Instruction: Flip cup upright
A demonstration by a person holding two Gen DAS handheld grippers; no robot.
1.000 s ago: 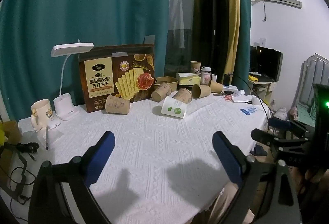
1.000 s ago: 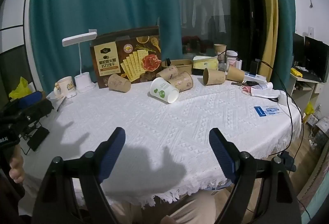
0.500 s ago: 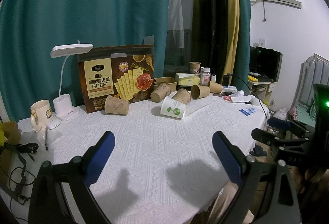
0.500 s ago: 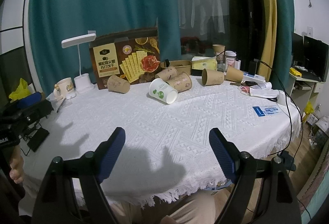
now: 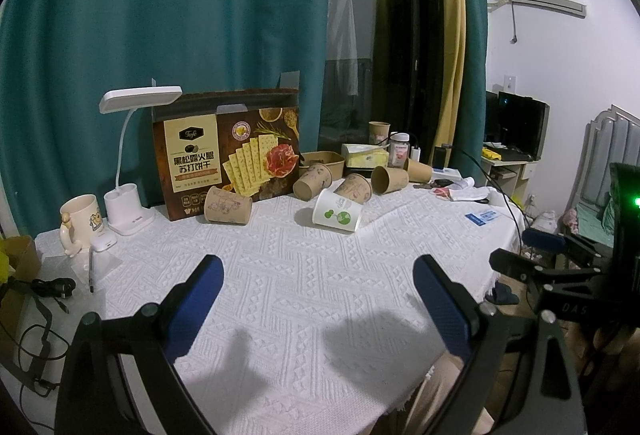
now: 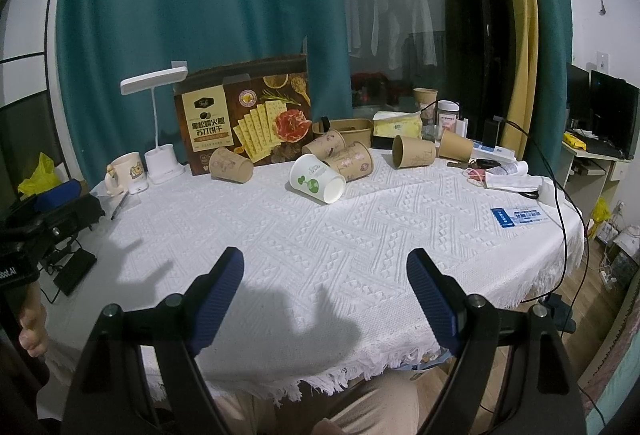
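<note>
Paper cups lie tipped on the worktop [image 6: 360, 235]: five brown cups [image 6: 231, 164] and one white cup [image 6: 316, 179], all showing nothing inside. Left hand-held gripper [image 5: 318, 309] and right hand-held gripper [image 6: 325, 301] both hover released, grasping nothing.

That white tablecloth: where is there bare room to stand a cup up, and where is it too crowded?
The widest bare stretch of tablecloth runs from the near fringed edge up to the white cup on its side. Another bare patch lies between that cup and the blue card. The back is crowded: tipped brown cups, cracker box, lamp and mug.
</note>
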